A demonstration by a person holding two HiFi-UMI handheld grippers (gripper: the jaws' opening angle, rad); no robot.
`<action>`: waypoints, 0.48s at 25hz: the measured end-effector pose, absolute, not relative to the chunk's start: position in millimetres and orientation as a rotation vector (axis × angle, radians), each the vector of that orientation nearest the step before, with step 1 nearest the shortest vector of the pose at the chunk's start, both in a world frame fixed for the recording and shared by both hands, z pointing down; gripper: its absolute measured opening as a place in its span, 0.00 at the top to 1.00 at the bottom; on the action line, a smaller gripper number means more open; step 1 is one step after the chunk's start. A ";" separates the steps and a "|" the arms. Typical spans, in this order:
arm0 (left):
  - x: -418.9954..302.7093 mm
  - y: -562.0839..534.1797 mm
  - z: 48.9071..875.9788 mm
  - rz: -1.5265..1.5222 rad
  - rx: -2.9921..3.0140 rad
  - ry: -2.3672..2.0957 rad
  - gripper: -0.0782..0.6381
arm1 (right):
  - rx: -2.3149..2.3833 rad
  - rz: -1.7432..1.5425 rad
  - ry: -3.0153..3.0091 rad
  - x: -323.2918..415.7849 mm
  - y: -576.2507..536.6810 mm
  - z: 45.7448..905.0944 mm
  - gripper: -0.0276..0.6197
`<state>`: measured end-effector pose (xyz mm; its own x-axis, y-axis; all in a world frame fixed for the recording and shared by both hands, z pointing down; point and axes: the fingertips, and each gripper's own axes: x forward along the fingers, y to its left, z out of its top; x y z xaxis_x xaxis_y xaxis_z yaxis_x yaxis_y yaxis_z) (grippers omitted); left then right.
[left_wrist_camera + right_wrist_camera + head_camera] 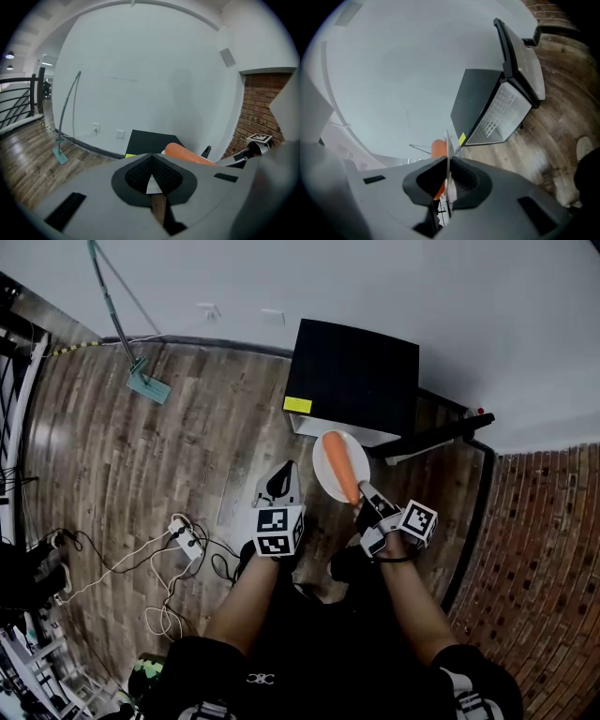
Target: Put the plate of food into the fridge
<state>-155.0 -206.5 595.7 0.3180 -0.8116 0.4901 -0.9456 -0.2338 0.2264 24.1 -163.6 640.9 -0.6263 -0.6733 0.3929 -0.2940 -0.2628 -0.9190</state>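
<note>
A white plate (328, 476) carrying an orange carrot (343, 465) hangs in front of a black mini fridge (356, 371) whose door (441, 432) stands open to the right. My right gripper (362, 496) is shut on the plate's near rim. In the right gripper view the plate (448, 150) is edge-on between the jaws, with the carrot (438, 149) to its left and the fridge's white wire-shelved inside (501, 110) ahead. My left gripper (279, 482) is shut on nothing, just left of the plate. The carrot (185, 153) shows above the left gripper (152, 180).
The fridge stands on wooden floor against a white wall. A flat mop (145, 381) leans at the back left. A power strip with cables (186, 535) lies on the floor to my left. A brick wall (553, 549) rises at the right, a railing (18, 101) at the far left.
</note>
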 end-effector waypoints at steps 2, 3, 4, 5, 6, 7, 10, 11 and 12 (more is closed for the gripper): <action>-160.2 -213.0 631.6 0.357 2.108 -1.581 0.90 | -1.151 -1.973 1.740 16.7 -169.2 679.7 0.90; -162.4 -216.7 650.2 0.349 2.113 -1.596 0.90 | -1.119 -1.971 1.746 12.6 -172.5 700.7 0.90; -164.2 -221.6 668.8 0.338 2.121 -1.612 0.90 | -1.084 -1.969 1.746 8.8 -176.8 722.5 0.90; -165.9 -227.9 687.1 0.326 2.130 -1.631 0.90 | -1.059 -1.970 1.743 5.8 -182.3 744.5 0.90; -167.8 -235.0 705.1 0.312 2.139 -1.652 0.90 | -1.054 -1.975 1.741 3.3 -188.5 765.3 0.90; -170.1 -242.1 723.1 0.301 2.148 -1.673 0.90 | -1.059 -1.977 1.744 0.7 -195.2 784.4 0.90; -176.4 -260.7 775.1 0.252 2.178 -1.731 0.90 | -1.083 -1.944 1.777 -5.4 -217.6 839.5 0.90; -177.3 -266.4 791.3 0.230 2.185 -1.741 0.90 | -1.098 -1.924 1.785 -6.5 -226.3 857.5 0.90; -177.4 -271.6 807.0 0.213 2.193 -1.745 0.90 | -1.117 -1.901 1.786 -7.4 -234.8 874.8 0.90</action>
